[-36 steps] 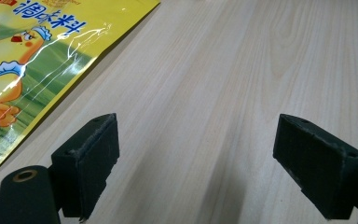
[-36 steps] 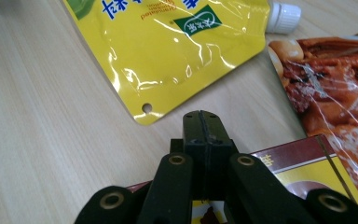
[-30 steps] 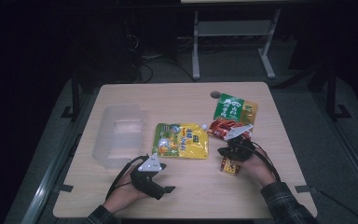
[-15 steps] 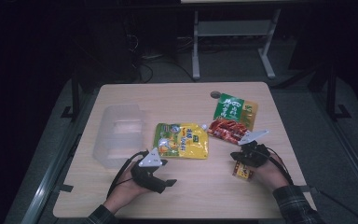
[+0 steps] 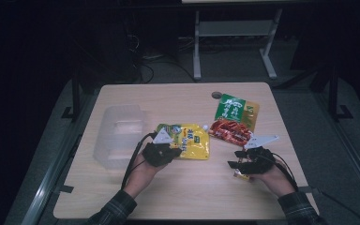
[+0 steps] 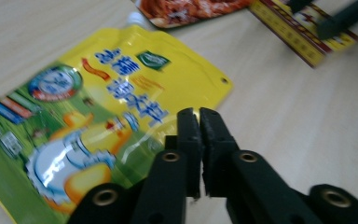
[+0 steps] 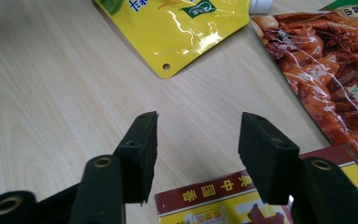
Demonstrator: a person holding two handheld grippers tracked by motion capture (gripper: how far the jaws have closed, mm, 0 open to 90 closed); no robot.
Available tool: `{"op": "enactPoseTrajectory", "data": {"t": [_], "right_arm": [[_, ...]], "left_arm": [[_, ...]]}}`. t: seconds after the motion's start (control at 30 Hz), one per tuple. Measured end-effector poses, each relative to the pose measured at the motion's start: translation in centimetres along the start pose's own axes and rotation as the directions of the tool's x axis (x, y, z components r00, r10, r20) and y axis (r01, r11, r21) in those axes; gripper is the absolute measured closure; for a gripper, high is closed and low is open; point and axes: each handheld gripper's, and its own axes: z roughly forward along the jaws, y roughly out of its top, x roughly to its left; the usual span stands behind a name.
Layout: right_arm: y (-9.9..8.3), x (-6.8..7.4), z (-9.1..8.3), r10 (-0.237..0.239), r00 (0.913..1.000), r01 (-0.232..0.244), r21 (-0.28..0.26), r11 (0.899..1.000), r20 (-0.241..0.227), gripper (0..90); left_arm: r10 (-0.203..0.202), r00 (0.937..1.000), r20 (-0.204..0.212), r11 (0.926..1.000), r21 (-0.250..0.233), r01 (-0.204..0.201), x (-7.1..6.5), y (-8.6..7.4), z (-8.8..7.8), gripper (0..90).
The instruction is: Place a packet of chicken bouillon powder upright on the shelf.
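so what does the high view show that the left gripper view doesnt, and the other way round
High view alone: the clear plastic container left of the yellow pouch, the green top of the red food packet, and both hands with the table edge.
Left gripper view alone: the left gripper with its jaws shut over the pouch's lower edge, and the pouch's print up close.
Both: the yellow pouch, the red food packet, the small red-and-yellow packet by the right gripper.

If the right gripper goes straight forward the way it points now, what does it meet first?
Probably the yellow pouch: the open right gripper points over bare table toward its corner. Depth is unclear.
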Motion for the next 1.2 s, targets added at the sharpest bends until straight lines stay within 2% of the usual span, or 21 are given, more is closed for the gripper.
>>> {"op": "enactPoseTrajectory", "data": {"t": [0.1, 0.17, 0.3, 0.4, 0.43, 0.47, 0.6, 0.67, 0.83, 0.97, 1.03, 1.2], "right_arm": [[0.1, 0.0, 0.3, -0.018, 0.9998, 0.018, 0.004, 1.000, -0.009, 43.0], [0.2, 0.1, 0.3, -0.014, 0.9998, 0.014, 0.004, 1.000, -0.012, 42.4], [0.3, 0.1, 0.4, -0.021, 0.9997, 0.021, 0.001, 1.000, -0.015, 40.1], [0.4, 0.2, 0.6, -0.029, 0.9995, 0.029, 0.000, 1.000, -0.014, 38.6], [0.4, 0.2, 0.6, -0.027, 0.9995, 0.027, 0.002, 1.000, -0.013, 38.4], [0.5, 0.1, 0.6, -0.028, 0.9995, 0.028, 0.001, 1.000, -0.014, 38.3], [0.5, 0.1, 0.5, -0.035, 0.9993, 0.035, -0.008, 0.999, -0.010, 37.8], [0.5, 0.1, 0.6, -0.038, 0.9992, 0.038, -0.008, 0.999, -0.008, 37.6], [0.5, 0.2, 0.8, -0.043, 0.9990, 0.043, -0.003, 0.999, -0.015, 37.2], [0.5, 0.2, 0.9, -0.049, 0.9987, 0.049, 0.003, 0.999, -0.015, 37.1], [0.5, 0.2, 0.9, -0.050, 0.9987, 0.050, 0.002, 0.999, -0.015, 37.1], [0.5, 0.0, 0.8, -0.045, 0.9989, 0.045, -0.005, 0.999, -0.014, 37.1]], "left_arm": [[-0.024, 0.9989, -0.041, 0.9997, 0.005, 0.024, 0.8, 1.2, 1.0, 89.5], [-0.033, 0.9972, -0.067, 0.9994, 0.005, 0.034, 1.6, 1.8, 1.8, 89.5], [-0.063, 0.9916, -0.113, 0.9978, 0.013, 0.064, 3.2, 3.1, 3.3, 89.5], [-0.077, 0.9853, -0.153, 0.9965, 0.021, 0.081, 4.1, 3.9, 4.5, 89.6], [-0.064, 0.9813, -0.182, 0.9969, 0.033, 0.071, 4.4, 4.2, 4.9, 89.6], [-0.060, 0.9793, -0.193, 0.9966, 0.044, 0.070, 4.8, 4.4, 5.2, 89.5], [-0.092, 0.9700, -0.225, 0.9931, 0.051, 0.106, 6.1, 4.9, 6.9, 89.6], [-0.080, 0.9644, -0.252, 0.9919, 0.075, 0.102, 7.0, 5.4, 7.8, 89.6], [-0.096, 0.9576, -0.272, 0.9884, 0.088, 0.124, 8.6, 5.8, 8.9, 89.6], [-0.105, 0.9517, -0.288, 0.9836, 0.110, 0.142, 8.9, 5.8, 10.2, 89.6], [-0.085, 0.9501, -0.300, 0.9825, 0.133, 0.130, 8.7, 5.6, 10.8, 89.6], [-0.068, 0.9470, -0.314, 0.9778, 0.168, 0.126, 8.6, 5.4, 10.9, 89.7]]}}
